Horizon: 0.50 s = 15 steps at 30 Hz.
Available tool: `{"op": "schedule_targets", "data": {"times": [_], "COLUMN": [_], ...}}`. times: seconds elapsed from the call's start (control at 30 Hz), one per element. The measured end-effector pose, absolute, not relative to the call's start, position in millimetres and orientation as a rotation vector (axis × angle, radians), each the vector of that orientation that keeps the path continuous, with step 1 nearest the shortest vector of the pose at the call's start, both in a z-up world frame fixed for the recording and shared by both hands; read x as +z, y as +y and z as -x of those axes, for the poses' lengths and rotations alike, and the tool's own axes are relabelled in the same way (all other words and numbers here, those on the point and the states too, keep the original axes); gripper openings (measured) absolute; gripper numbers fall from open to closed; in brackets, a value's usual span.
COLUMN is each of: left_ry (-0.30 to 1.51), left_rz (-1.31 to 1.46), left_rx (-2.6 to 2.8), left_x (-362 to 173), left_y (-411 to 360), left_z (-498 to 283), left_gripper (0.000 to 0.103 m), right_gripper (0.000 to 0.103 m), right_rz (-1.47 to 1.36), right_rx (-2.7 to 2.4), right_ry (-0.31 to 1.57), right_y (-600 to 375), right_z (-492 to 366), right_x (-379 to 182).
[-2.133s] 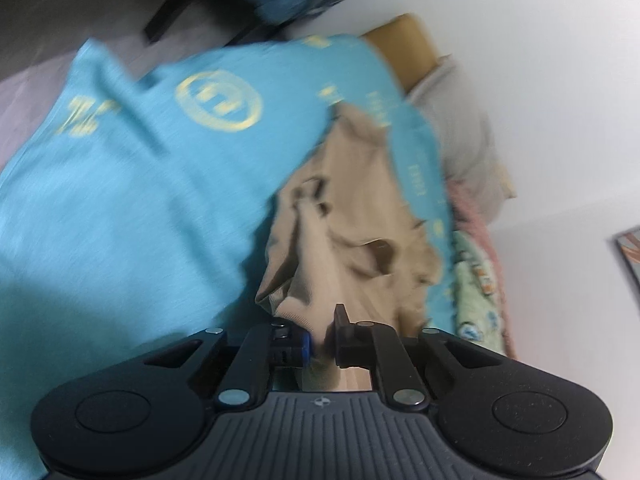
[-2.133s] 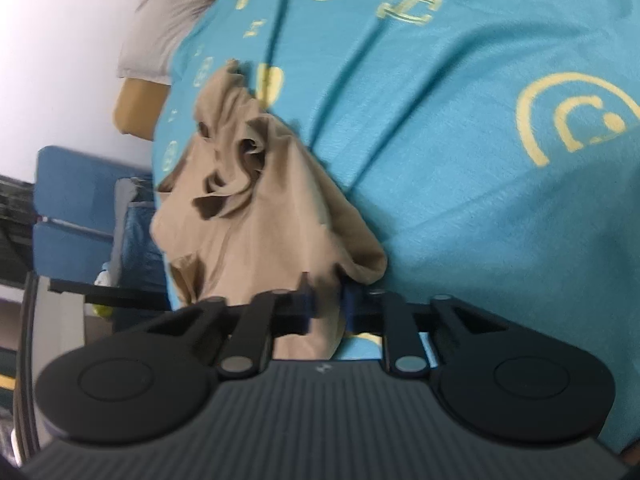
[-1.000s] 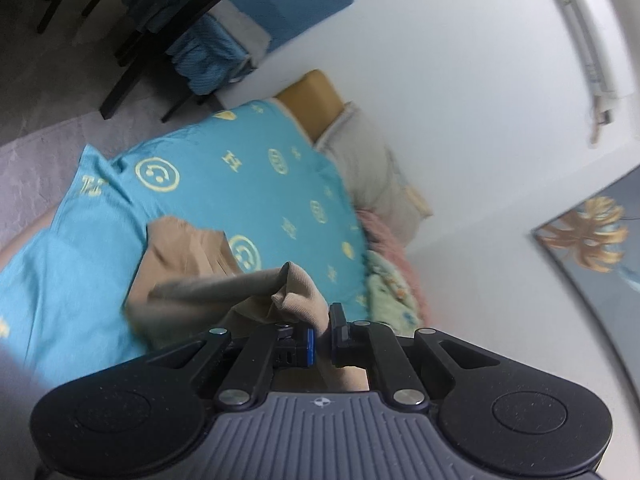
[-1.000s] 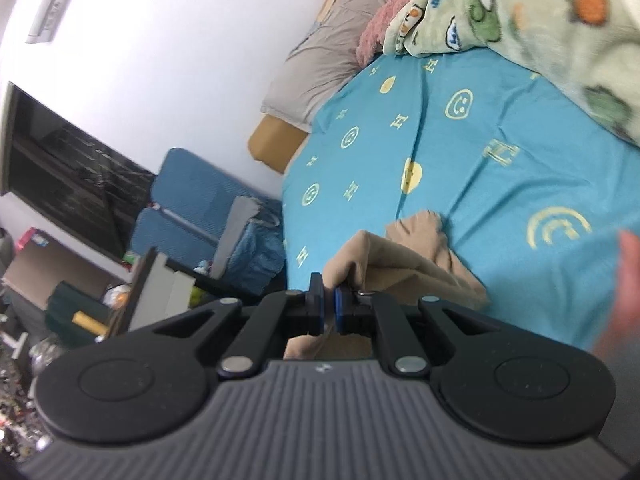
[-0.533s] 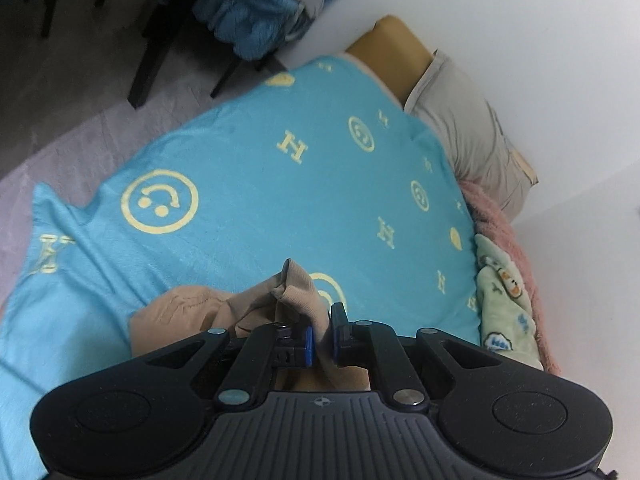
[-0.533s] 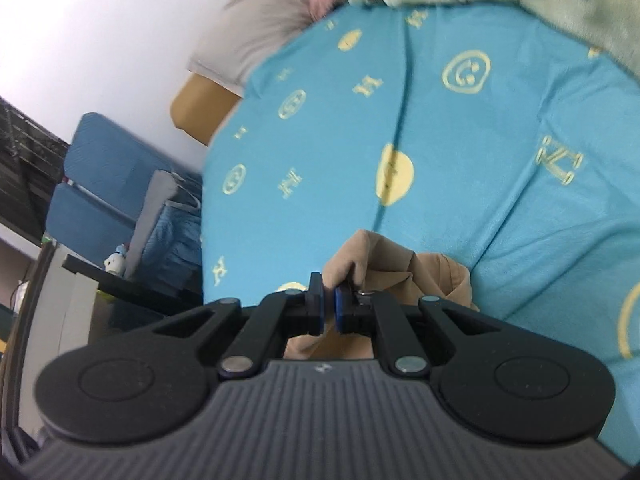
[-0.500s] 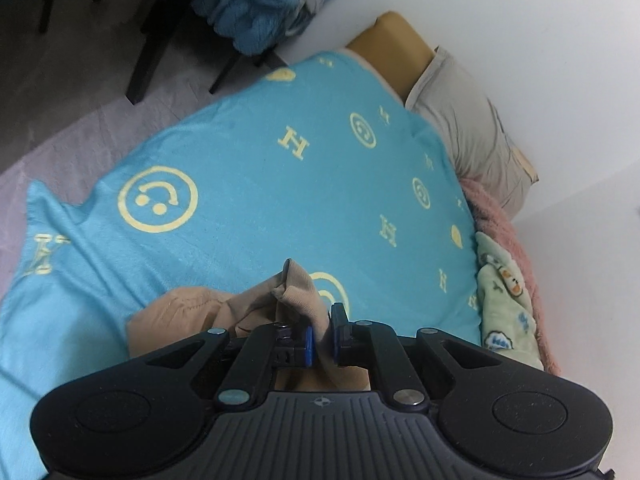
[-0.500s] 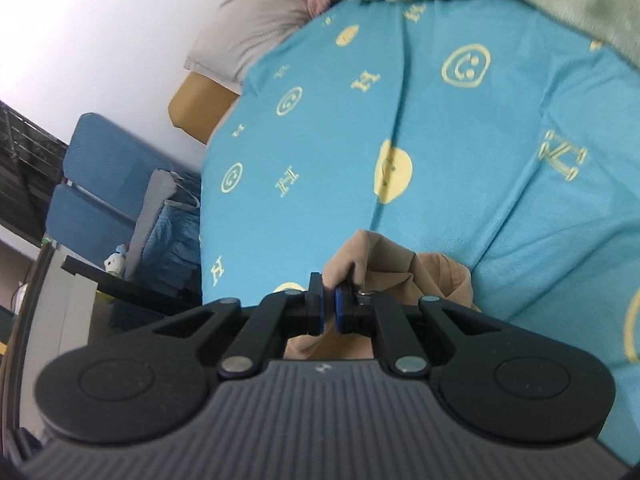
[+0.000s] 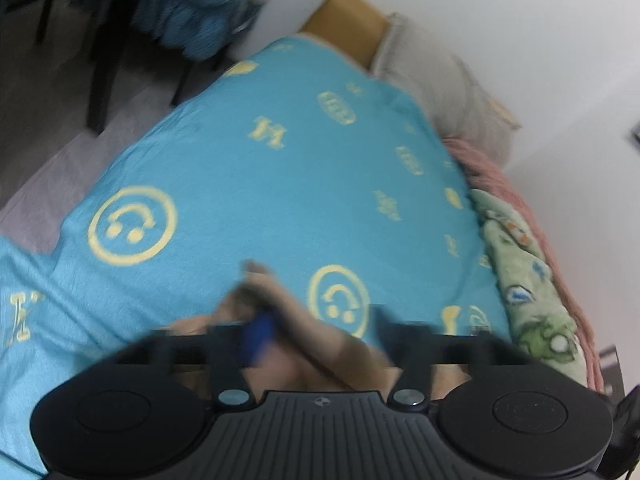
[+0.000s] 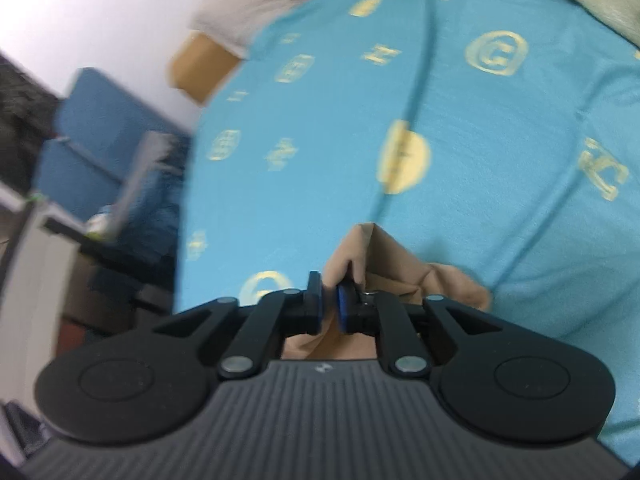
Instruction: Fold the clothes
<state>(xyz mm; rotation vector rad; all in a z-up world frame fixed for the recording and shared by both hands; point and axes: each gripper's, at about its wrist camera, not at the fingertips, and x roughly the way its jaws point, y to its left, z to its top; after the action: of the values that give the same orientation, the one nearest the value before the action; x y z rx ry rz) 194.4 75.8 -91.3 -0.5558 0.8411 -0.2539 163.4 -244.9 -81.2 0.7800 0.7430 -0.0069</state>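
R gripper [image 10: 329, 307] points toward 12 o'clock over the teal bedsheet [image 10: 460, 208], tilted down; fingers nearly together, pinching a fold of the tan garment [image 10: 384, 264], which bunches at 1 o'clock from the tips. L gripper [image 9: 316, 332] is motion-blurred, fingers spread wide w/ tan cloth between; can't tell if gripped. Pillow [image 9: 444, 80] at 1 o'clock.

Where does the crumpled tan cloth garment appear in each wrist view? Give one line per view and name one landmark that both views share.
Left wrist view: the crumpled tan cloth garment sits bottom centre, blurred, between the parted fingers of the left gripper.
Right wrist view: it sits bottom centre, a fold pinched in the right gripper.
Shared landmark: the blue bedsheet with yellow smiley prints under the garment.
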Motion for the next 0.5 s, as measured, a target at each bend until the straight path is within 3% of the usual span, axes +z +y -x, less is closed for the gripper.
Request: {"op": "schedule_targets", "data": {"times": [0.03,0.07,0.2,0.4,0.5], "left_ry": [0.815,0.793,0.748,0.77,0.802], "left_rz": [0.516,0.469,0.33,0.211,0.143], "left_rx": [-0.264,-0.273,-0.328,-0.319,-0.295], "left_x": [-84,-76,-62,-87,-108], "left_y": [72,67,49,30,23], "left_z": [-187,-180,-153,-145,-153], "left_gripper": [0.094,0.095,0.098,0.098,0.097], "right_gripper": [0.072,0.088,0.086,0.085,0.078], "right_rz": [-0.773,-0.754,-0.671,-0.541,-0.437], "right_rx": [0.023,0.045,0.111,0.172,0.148], "right_ry": [0.72,0.694,0.601,0.678,0.721], "right_y": [-243,-240,-225,-211,-203], "right_z": [-159,-153,-129,-141,-156], "right_x": [-75,-69,-46,-62,-80]}}
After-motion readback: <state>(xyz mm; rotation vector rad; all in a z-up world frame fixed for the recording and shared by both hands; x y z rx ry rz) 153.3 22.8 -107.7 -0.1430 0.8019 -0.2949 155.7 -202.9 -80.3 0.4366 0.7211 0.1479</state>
